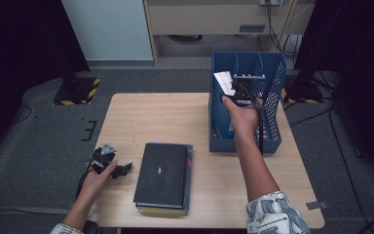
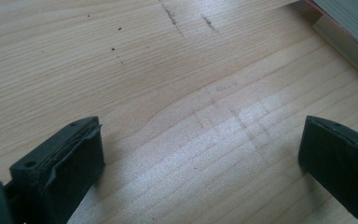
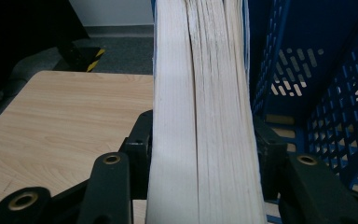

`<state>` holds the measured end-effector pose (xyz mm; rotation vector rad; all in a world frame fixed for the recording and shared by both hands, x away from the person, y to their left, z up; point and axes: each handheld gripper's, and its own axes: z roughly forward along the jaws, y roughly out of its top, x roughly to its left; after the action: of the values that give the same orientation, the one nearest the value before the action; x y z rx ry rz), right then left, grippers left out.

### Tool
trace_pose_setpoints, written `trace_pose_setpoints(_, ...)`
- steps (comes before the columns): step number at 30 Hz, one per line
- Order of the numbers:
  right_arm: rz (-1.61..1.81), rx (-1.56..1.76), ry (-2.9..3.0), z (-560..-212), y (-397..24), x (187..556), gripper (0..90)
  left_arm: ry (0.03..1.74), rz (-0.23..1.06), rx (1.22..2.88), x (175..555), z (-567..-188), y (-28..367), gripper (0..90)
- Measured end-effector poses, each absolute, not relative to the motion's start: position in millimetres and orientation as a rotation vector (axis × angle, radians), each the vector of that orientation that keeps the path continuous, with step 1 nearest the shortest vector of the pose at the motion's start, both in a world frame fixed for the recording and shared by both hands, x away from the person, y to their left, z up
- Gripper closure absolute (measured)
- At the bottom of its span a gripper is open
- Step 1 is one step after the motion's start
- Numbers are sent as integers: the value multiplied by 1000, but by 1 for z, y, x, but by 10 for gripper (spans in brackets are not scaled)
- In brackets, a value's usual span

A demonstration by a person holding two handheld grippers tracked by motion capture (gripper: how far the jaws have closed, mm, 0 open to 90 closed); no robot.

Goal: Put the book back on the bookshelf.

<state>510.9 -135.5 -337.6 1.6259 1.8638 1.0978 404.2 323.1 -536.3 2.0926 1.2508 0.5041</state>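
Note:
A thick book (image 3: 205, 116) stands on edge between the jaws of my right gripper (image 3: 203, 140), its pale page edges facing the camera, and both pads touch its covers. In the high view the right gripper (image 1: 234, 92) holds that book (image 1: 224, 80) at the left compartment of a blue mesh file rack (image 1: 272, 97). My left gripper (image 1: 121, 169) rests on the table at the front left, jaws wide apart over bare wood (image 2: 200, 154). A stack of books (image 1: 163, 175) with a black cover on top lies just to its right.
The wooden table (image 1: 175, 117) stands on grey carpet. The rack sits at the table's far right. An edge of the book stack (image 2: 349, 32) shows at the upper right of the left gripper view. Black stands with hazard-striped bases flank the table.

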Motion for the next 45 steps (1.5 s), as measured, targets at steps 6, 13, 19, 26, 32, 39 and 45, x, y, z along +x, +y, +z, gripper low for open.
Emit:
trace_pose_setpoints(6, 1073, 1616, 1884, -333, -134, 516, 525, 1252, 503, 2096, 404, -536, 323, 0)
trace_pose_setpoints(13, 1071, 1628, 1891, -332, -134, 521, 531, 1251, 503, 2095, 404, -536, 323, 0)
trace_pose_setpoints(19, 1028, 1612, 1893, -331, -132, 521, 586, 1250, 502, 2096, 404, -536, 323, 0)
trace_pose_setpoints(26, 1035, 1614, 1865, -331, -132, 520, 600, 1249, 502, 2096, 404, -536, 323, 0)
trace_pose_setpoints(32, 1034, 1615, 1851, -329, -132, 525, 602, 1247, 501, 2097, 404, -536, 323, 0)
trace_pose_setpoints(39, 1049, 1632, 1797, -328, -133, 536, 603, 1243, 501, 2095, 404, -536, 323, 0)
trace_pose_setpoints(45, 1036, 1639, 1764, -328, -130, 550, 602, 1242, 498, 2098, 404, -536, 323, 0)
